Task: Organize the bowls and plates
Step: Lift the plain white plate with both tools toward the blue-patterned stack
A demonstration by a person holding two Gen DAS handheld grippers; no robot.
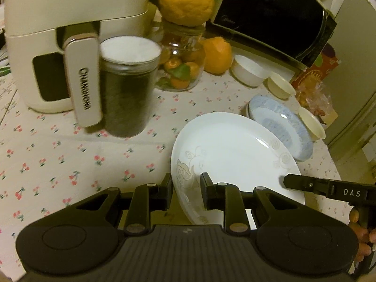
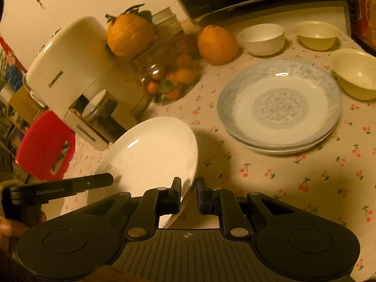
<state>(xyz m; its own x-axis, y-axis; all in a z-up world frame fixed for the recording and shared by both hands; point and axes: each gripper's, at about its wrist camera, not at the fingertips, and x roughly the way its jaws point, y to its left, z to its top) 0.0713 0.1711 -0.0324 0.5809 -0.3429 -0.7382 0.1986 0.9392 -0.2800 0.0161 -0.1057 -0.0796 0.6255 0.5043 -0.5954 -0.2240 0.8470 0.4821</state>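
Two grippers, left gripper and right gripper lettered "DAS", each clamp the white plate's rim; the cream appliance reads "CHANGHONG".

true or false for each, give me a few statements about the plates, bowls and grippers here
1. Both grippers, left gripper and right gripper, clamp the white oval plate. True.
2. The blue patterned round plate is stacked on another plate. True.
3. The white bowl sits on the blue plate. False: it stands on the cherry-print tablecloth.
4. Four cream bowls are out. False: two, one here, another here.
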